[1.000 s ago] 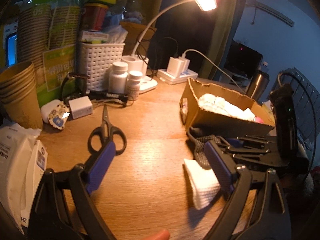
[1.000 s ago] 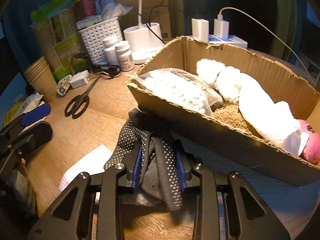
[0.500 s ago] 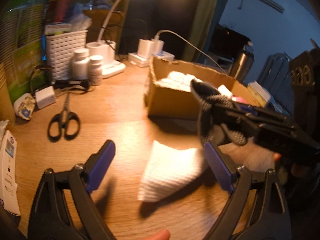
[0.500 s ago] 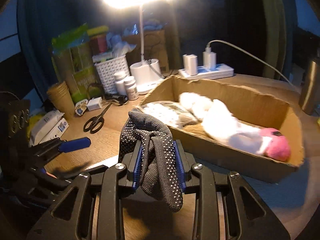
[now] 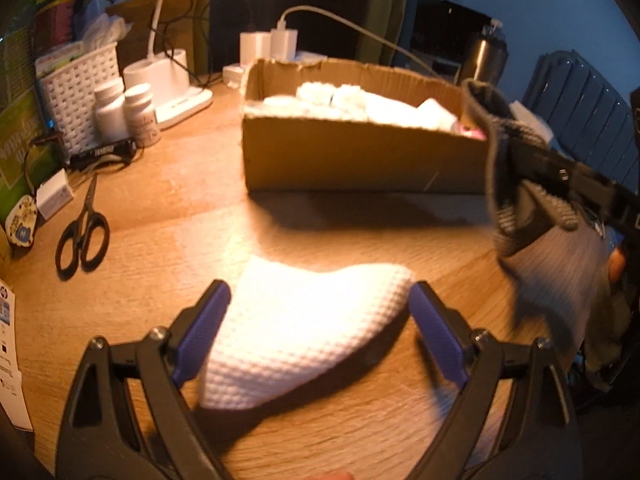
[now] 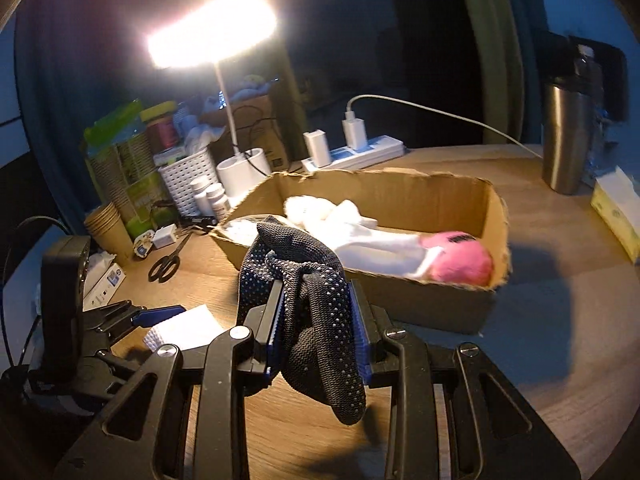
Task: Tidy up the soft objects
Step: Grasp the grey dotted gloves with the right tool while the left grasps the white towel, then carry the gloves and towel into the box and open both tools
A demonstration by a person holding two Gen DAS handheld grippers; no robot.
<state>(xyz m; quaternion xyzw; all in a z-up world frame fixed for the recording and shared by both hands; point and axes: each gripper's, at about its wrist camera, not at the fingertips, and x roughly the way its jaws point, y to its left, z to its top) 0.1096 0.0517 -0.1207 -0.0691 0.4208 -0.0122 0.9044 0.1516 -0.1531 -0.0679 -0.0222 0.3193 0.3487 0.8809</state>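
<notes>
A white waffle-weave cloth lies flat on the wooden table, in front of the cardboard box. My left gripper is open and hangs over it, one blue pad on each side of the cloth and neither pressing on it. My right gripper is shut on a dark dotted knit glove, held in the air in front of the box. The glove also shows at the right of the left wrist view. Inside the box lie white soft items and a pink ball.
Black scissors, pill bottles and a white basket crowd the left. A lit desk lamp and a power strip stand behind the box. A steel flask and tissue box are at the right.
My left gripper has swung right and now straddles the white cloth. The right gripper has risen with the glove, from low against the box's front wall to above it.
</notes>
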